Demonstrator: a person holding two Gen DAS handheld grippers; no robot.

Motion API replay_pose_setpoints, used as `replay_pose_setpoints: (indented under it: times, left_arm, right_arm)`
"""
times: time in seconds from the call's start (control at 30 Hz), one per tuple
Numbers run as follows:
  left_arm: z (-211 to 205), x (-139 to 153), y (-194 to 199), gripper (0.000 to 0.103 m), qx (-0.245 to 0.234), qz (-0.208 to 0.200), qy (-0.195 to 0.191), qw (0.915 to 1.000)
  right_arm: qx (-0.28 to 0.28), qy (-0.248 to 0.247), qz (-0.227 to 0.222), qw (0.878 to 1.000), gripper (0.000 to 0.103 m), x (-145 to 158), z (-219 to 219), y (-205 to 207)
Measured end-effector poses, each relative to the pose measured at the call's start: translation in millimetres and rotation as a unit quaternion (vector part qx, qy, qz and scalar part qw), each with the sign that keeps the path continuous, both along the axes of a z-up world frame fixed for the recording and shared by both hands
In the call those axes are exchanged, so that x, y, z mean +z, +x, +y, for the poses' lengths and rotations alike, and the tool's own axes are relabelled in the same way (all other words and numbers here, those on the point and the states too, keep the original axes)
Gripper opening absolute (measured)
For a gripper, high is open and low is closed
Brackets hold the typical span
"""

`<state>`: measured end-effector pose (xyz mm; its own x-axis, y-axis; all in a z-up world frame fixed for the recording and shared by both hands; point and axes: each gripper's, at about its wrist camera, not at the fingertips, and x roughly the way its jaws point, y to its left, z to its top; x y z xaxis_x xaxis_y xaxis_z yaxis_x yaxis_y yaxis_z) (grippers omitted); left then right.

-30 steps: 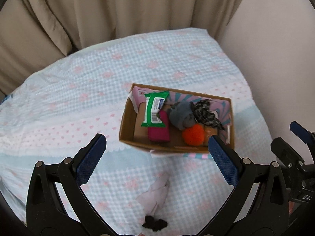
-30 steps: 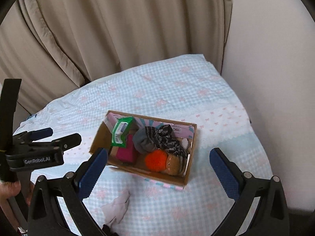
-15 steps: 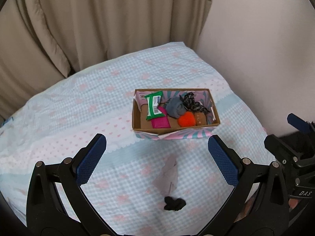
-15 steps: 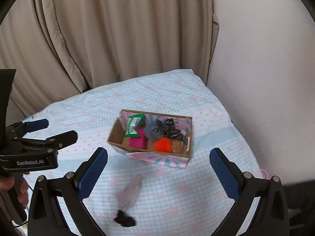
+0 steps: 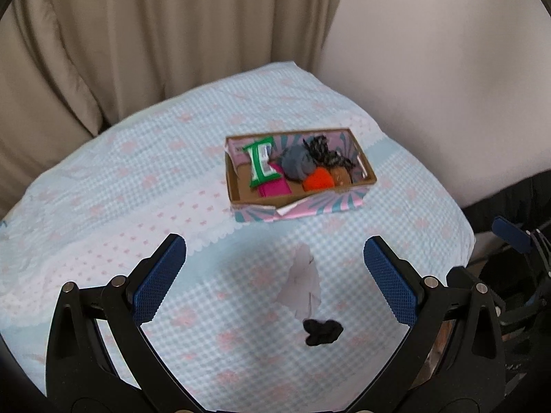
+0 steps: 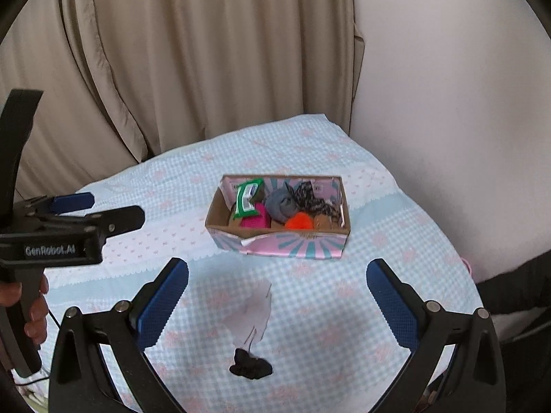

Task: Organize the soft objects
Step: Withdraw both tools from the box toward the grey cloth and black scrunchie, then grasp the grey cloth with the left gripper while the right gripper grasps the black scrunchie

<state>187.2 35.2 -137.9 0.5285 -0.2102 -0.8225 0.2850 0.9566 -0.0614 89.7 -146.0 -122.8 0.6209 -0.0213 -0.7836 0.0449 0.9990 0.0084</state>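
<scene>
Cardboard box (image 5: 303, 203) mid-bed, pale cloth (image 5: 303, 284) and black scrunchie (image 5: 322, 332) nearer, both grippers' jaws spread, empty.

Both grippers are just hanging in the air, nothing in them. Left gripper (image 5: 275, 268) has its jaws spread wide, same for the right gripper (image 6: 277, 292). Bare left hand (image 6: 32, 313) is wrapped around its handle.

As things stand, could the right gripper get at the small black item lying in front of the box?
Probably yes. The right gripper is open and empty, and the black item lies bare on the bedspread, apart from the box, with nothing between.
</scene>
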Motion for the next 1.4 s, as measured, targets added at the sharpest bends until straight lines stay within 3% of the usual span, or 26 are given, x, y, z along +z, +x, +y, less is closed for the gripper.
replay_pose_setpoints:
  times: [0.3,0.5,0.8,0.97,1.3,1.4]
  left_arm:
    - [-15,-84,12,0.103,-0.050,0.050,0.006,0.9975]
    - [-37,-159,25,0.103,-0.080,0.103,0.016,0.9913]
    - [-67,-265,32,0.102,-0.104,0.144,0.029,0.9837]
    - [-69,-311,35,0.100,-0.093,0.172,0.029,0.9803]
    - [-78,-340,22,0.098,-0.108,0.148,0.050,0.9818]
    - [-86,-343,19,0.091,-0.111,0.143,0.060,0.9817]
  right_arm:
    - [-0.011,0.008,0.039,0.999,0.103,-72,4,-18]
    - [0.002,0.009,0.086,0.996,0.103,-134,7,-28]
    - [0.034,0.025,0.122,0.992,0.103,-232,17,-48]
    - [0.064,0.015,0.149,0.987,0.103,-279,26,-50]
    - [0.120,0.007,0.151,0.981,0.103,-319,39,-55]
    - [0.129,0.012,0.153,0.980,0.090,-325,42,-55]
